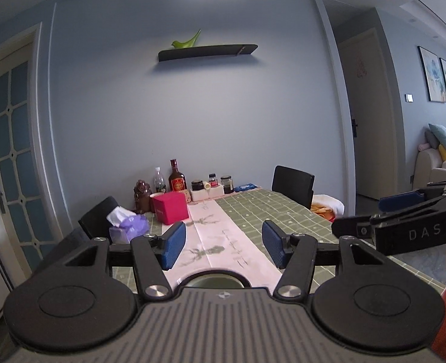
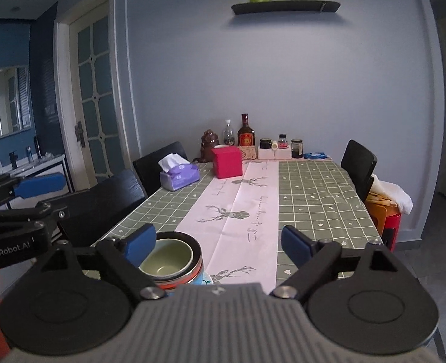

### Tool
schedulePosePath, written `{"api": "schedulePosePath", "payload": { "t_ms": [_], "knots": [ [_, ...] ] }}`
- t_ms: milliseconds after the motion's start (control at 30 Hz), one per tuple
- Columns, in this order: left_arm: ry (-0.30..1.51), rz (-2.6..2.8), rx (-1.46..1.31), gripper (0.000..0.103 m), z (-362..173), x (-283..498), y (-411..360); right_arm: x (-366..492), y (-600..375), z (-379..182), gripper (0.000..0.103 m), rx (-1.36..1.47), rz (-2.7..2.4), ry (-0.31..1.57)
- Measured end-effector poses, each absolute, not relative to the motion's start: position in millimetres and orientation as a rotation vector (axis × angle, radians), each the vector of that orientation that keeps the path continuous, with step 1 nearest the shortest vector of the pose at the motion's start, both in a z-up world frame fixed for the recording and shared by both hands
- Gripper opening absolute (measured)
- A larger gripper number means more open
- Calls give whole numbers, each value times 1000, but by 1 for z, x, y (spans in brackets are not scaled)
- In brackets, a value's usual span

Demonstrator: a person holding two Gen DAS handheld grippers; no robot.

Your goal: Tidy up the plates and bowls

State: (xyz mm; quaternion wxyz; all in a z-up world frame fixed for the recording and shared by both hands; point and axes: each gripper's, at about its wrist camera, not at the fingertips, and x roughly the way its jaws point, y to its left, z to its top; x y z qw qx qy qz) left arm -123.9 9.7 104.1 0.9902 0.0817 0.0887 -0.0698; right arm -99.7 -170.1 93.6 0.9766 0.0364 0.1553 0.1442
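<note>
A stack of nested bowls (image 2: 170, 260) stands at the table's near edge, a pale green bowl on top, orange and light-blue rims below it. My right gripper (image 2: 218, 237) hovers over it, open. The stack shows just past its left pad (image 2: 139, 243), which does not press on it. My left gripper (image 1: 223, 236) is open with nothing between its fingers. A sliver of a green bowl (image 1: 213, 281) peeks out under its body. Each wrist view catches the other gripper at its side, blue pad (image 1: 401, 201) and blue pad (image 2: 40, 184).
A green checked tablecloth (image 2: 313, 193) with a pink runner covers the table. At the far end stand a red box (image 2: 226, 161), a purple tissue pack (image 2: 179, 175), bottles and jars. Black chairs (image 2: 359, 163) flank both sides. An orange-red stool (image 2: 386, 214) stands at the right.
</note>
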Motion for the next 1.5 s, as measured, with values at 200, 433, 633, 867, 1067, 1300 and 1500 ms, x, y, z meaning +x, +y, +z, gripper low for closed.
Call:
{"api": "schedulePosePath", "payload": {
  "t_ms": [200, 433, 633, 867, 1067, 1300, 1500],
  "knots": [
    [132, -19, 153, 88, 53, -146, 3, -142, -164, 42, 89, 28, 144, 204],
    [267, 11, 96, 91, 19, -155, 8, -156, -161, 9, 89, 99, 131, 371],
    [382, 22, 81, 91, 6, -157, 9, -156, -153, -8, 91, 95, 99, 437],
    [405, 23, 81, 91, 1, -159, 4, -159, -155, -15, 91, 136, 108, 463],
    [396, 15, 100, 91, 5, -162, -3, -164, -159, -12, 92, 148, 107, 447],
    [392, 11, 106, 91, 8, -163, -5, -167, -161, -11, 92, 152, 109, 432],
    [389, 17, 100, 91, 10, -162, -2, -167, -159, -11, 92, 147, 115, 430]
  ]
}}
